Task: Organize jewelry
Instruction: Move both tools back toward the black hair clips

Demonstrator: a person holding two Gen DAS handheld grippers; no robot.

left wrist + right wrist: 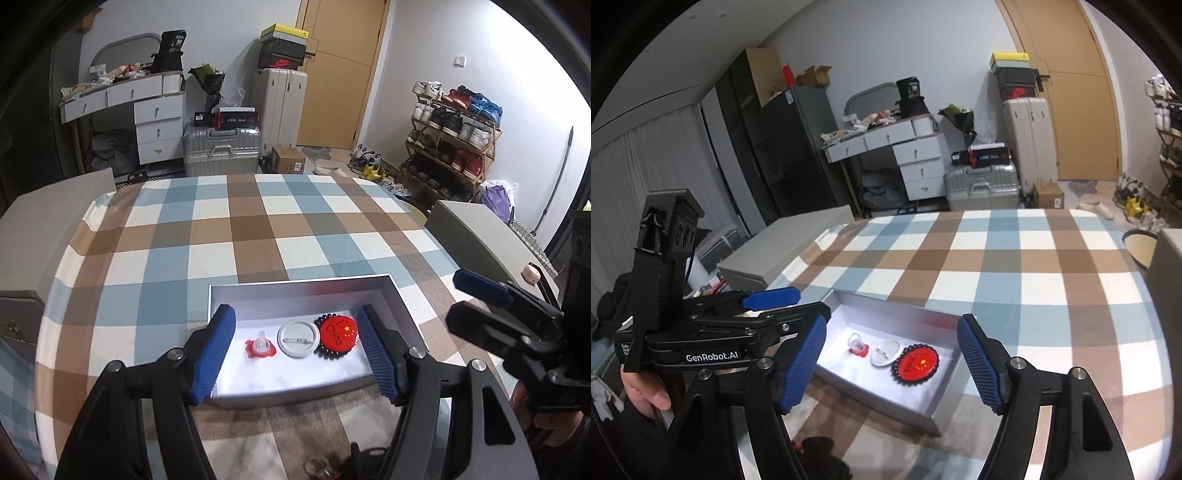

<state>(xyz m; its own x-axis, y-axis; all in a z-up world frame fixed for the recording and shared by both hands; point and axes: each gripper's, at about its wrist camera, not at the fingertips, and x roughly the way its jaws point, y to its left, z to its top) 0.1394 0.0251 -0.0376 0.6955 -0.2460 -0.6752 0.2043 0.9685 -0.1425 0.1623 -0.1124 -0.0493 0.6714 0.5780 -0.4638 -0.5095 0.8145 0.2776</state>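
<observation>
A shallow white box (400,295) (945,398) sits on the checked tablecloth. Inside lie a red and clear ring-like piece (259,347) (857,346), a white round pin badge face down (298,338) (885,353), and a red "China" badge (338,335) (919,364) on a black coil hair tie (320,351). My left gripper (297,350) is open and empty, its fingers (216,354) straddling the box. My right gripper (892,360) is open and empty, just above the box's near side; it also shows in the left wrist view (476,295).
The table (258,221) carries a blue, brown and white checked cloth. Grey chair backs stand at the left (55,206) and right (480,229). A few small dark and clear items (332,465) lie at the table's near edge. Suitcases, drawers and a shoe rack stand behind.
</observation>
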